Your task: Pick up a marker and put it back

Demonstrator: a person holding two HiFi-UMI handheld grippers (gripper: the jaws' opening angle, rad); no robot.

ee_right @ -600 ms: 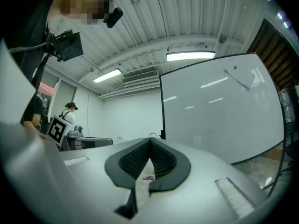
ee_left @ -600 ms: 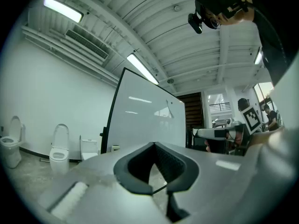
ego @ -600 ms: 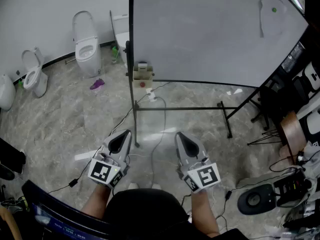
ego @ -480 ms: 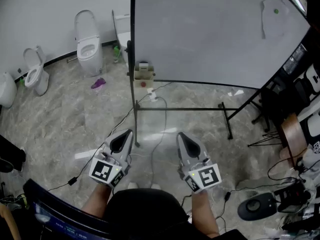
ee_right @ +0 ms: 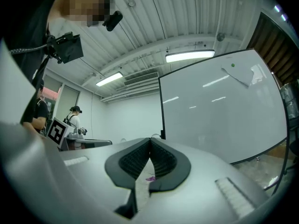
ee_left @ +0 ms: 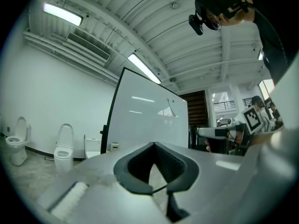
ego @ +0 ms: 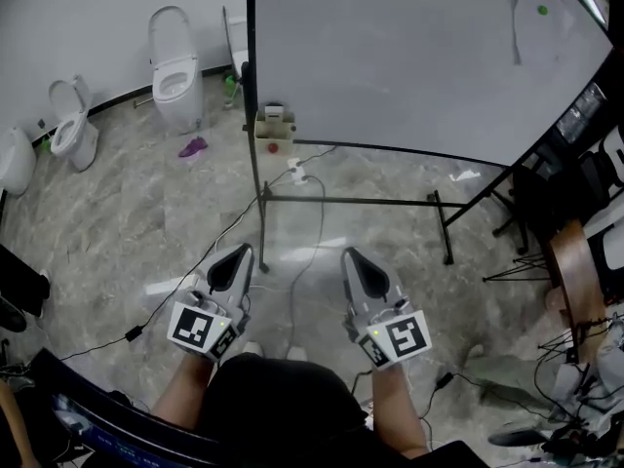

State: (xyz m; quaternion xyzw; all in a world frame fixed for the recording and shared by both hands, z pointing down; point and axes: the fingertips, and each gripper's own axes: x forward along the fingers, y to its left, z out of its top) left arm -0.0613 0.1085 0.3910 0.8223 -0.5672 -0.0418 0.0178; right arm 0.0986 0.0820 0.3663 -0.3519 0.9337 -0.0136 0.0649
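The left hand-held gripper (ego: 236,254) and right hand-held gripper (ego: 352,258) have their jaws together, empty, before the large white whiteboard (ego: 390,57). No marker can be made out. A small beige box (ego: 274,130) hangs on the whiteboard's frame.

Seen from above at lower centre of the frame, the person's left claw (ego: 235,257) and right claw (ego: 352,261) are held side by side, apart, both pointing up-frame, each with jaws closed together and empty.
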